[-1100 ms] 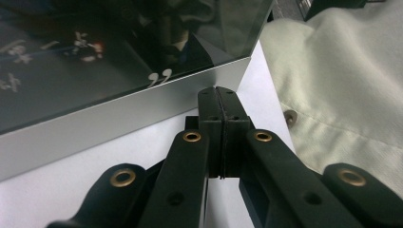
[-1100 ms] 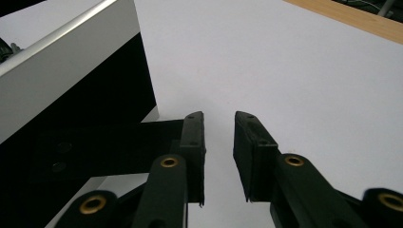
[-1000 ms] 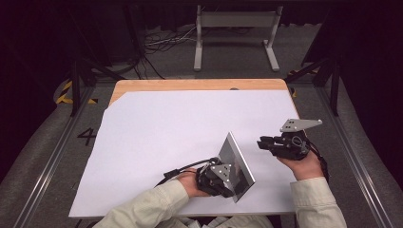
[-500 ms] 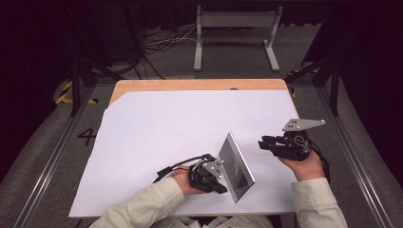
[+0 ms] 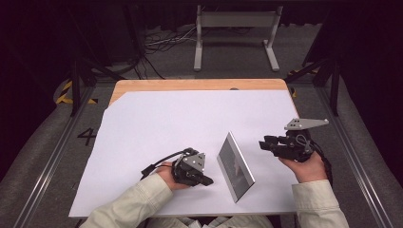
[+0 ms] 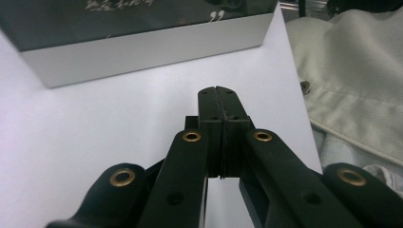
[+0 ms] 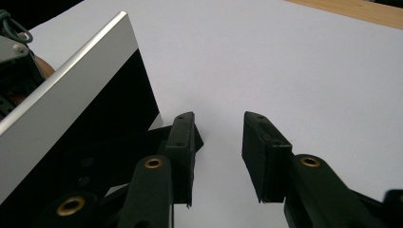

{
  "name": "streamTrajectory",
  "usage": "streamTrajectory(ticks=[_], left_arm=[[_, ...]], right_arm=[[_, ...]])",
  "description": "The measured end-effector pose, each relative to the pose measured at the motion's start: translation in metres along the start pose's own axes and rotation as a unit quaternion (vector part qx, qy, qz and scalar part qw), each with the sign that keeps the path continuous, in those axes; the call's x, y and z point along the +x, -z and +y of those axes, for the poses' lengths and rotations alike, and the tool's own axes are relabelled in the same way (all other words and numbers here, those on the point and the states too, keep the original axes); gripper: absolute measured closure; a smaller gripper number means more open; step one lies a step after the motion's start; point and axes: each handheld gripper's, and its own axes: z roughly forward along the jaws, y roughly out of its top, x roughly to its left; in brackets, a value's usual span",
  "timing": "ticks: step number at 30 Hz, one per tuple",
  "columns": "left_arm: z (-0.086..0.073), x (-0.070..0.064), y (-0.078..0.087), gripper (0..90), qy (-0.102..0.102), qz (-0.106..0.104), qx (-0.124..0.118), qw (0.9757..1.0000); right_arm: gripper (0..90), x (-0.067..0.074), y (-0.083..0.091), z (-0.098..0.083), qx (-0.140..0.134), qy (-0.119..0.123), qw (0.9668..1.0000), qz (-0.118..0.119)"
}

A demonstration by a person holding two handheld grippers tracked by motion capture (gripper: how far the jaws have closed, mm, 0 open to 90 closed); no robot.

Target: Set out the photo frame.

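Silver-edged picture frame (image 5: pixel 235 166) stands tilted on the white-covered surface (image 5: pixel 157 123) between two hand-held tongs. Left tongs (image 5: pixel 207 181) rest just beside it, jaws pressed together and empty. Right tongs (image 5: pixel 264 143), apart from it, have just been opening with nothing between them.

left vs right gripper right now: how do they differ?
Jaws: the left gripper is shut with nothing between its jaws; the right gripper has a gap, its jaws just having been opening, also holding nothing.
Position: the left gripper sits left of the silver frame, the right gripper on its right side.
Top: the right gripper carries a raised grey plate; the left gripper's plate lies low.
Shared: neither touches the frame.
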Motion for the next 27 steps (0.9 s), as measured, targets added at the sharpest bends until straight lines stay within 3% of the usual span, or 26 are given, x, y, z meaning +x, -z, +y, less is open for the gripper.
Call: streamTrajectory(ticks=[8, 16, 27], left_arm=[[-0.009, 0.004, 0.011, 90.0, 0.016, 0.018, -0.012, 0.9996], [-0.017, 0.008, 0.020, 90.0, 0.033, 0.028, -0.024, 0.9988], [-0.020, 0.009, 0.022, 90.0, 0.033, 0.039, -0.028, 0.9983]], right_arm=[[62.8, 0.009, 0.002, 0.004, 0.008, -0.003, 0.9999, -0.007], [62.1, 0.010, 0.005, 0.009, 0.022, -0.028, 0.9994, -0.006], [62.7, 0.013, 0.016, 0.022, 0.043, -0.063, 0.9970, -0.007]])
